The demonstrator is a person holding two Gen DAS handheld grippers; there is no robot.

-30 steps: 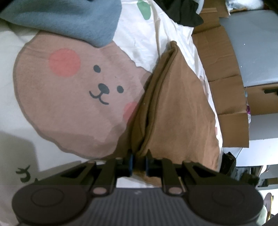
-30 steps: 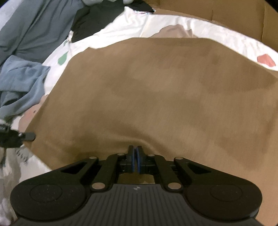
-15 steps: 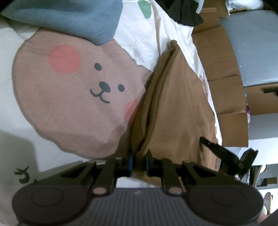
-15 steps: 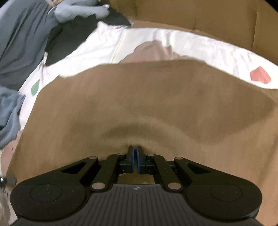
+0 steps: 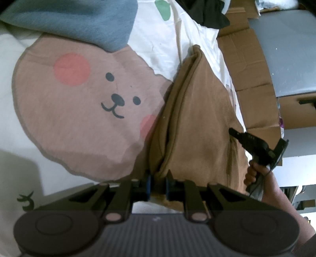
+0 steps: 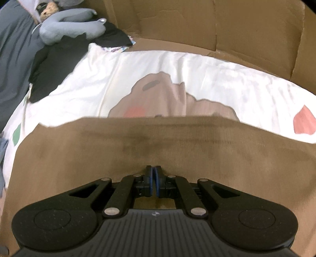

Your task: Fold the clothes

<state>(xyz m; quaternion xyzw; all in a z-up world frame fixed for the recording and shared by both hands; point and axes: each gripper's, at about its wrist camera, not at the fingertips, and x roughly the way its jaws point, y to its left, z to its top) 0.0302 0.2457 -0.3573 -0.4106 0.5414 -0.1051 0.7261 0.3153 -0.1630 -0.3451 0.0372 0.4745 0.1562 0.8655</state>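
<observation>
A brown garment [image 5: 199, 122] lies folded over on a white bed sheet [image 5: 156, 39] printed with a bear face. My left gripper [image 5: 158, 179] is shut on the near corner of its layered edge. In the left wrist view my right gripper [image 5: 234, 133] appears at the right, held by a hand [image 5: 256, 174], pinching the garment's other edge. In the right wrist view the brown garment [image 6: 158, 150] spreads wide across the frame, and my right gripper [image 6: 153, 182] is shut on its near hem.
A blue garment [image 5: 79, 19] lies at the top left, a black garment [image 5: 205, 11] at the top. Cardboard [image 5: 248, 65] runs along the bed's right side. A grey soft toy [image 6: 69, 29] and dark clothes [image 6: 59, 63] sit at the far left, with a cardboard wall [image 6: 217, 25] behind.
My right gripper has carried its brown hem across: less brown fabric and more white sheet show ahead of it. It has come into the left wrist view at the right. The left gripper stays put.
</observation>
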